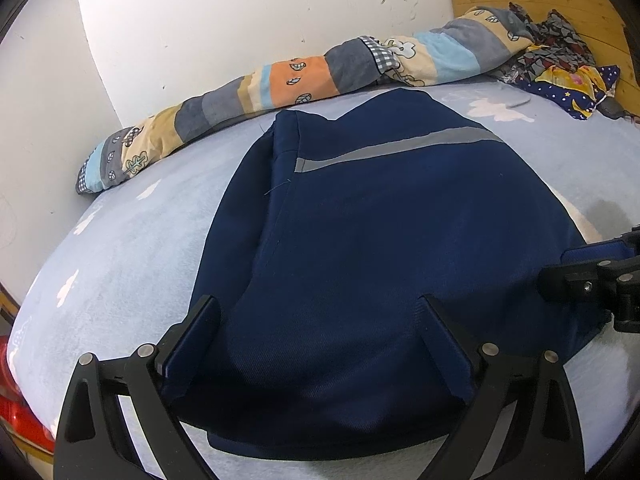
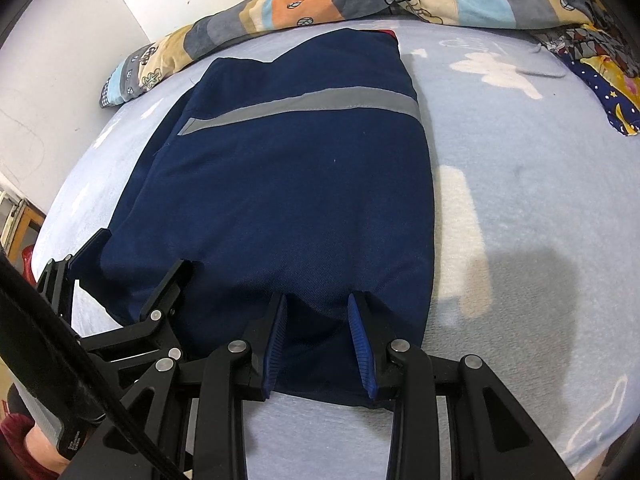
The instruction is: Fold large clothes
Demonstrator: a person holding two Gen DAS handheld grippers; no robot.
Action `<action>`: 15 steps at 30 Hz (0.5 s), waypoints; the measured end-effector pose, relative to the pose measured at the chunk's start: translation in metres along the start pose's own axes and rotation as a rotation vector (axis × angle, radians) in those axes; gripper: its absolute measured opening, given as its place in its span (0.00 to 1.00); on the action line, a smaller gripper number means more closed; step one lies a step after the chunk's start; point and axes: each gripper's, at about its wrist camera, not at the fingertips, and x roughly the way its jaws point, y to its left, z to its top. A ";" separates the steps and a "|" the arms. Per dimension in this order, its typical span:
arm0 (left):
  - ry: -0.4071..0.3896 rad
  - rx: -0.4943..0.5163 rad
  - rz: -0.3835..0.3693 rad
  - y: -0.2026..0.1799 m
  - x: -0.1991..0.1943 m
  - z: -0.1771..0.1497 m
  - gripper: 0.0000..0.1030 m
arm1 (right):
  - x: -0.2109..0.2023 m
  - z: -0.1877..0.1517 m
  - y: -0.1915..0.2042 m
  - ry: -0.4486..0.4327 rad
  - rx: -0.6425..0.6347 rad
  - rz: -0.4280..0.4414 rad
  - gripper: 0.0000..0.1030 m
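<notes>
Nearest the lens in the left wrist view, the left gripper (image 1: 320, 340) has its fingers spread wide, straddling the near hem of the navy work garment (image 1: 380, 240) and holding nothing; whether the tips touch the cloth cannot be told. In the right wrist view, the right gripper (image 2: 318, 332) sits at 6 o'clock with its ribbed blue pads (image 2: 362, 344) set at a narrow gap over the same hem. Cloth lies between them, but they do not look pinched shut on it.

The garment lies in the middle of the bed, on the pale blue cloud-print sheet (image 2: 520, 200), already narrowed into a long rectangle: its left side looks folded in along a seam, and the right edge runs straight. A grey reflective stripe (image 2: 304, 106) crosses it toward 12 o'clock.

Judging from this, the lengthwise folds are done and the crosswise fold is left: the near hem probably needs lifting toward the far end, once or twice.

Beyond, a patchwork quilt (image 1: 300, 76) lies rolled along the wall, with crumpled clothes (image 1: 560, 64) at 1 o'clock by the wooden headboard (image 1: 540, 0).
</notes>
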 end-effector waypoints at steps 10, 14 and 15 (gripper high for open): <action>-0.015 -0.199 0.007 0.059 -0.005 0.029 0.94 | -0.037 0.025 -0.021 -0.133 0.078 0.025 0.35; 0.108 -0.300 0.002 0.079 0.023 0.020 0.94 | -0.029 0.028 -0.024 -0.107 0.092 0.027 0.35; 0.143 -0.315 -0.014 0.080 0.032 0.015 0.95 | -0.025 0.028 -0.023 -0.091 0.095 0.035 0.35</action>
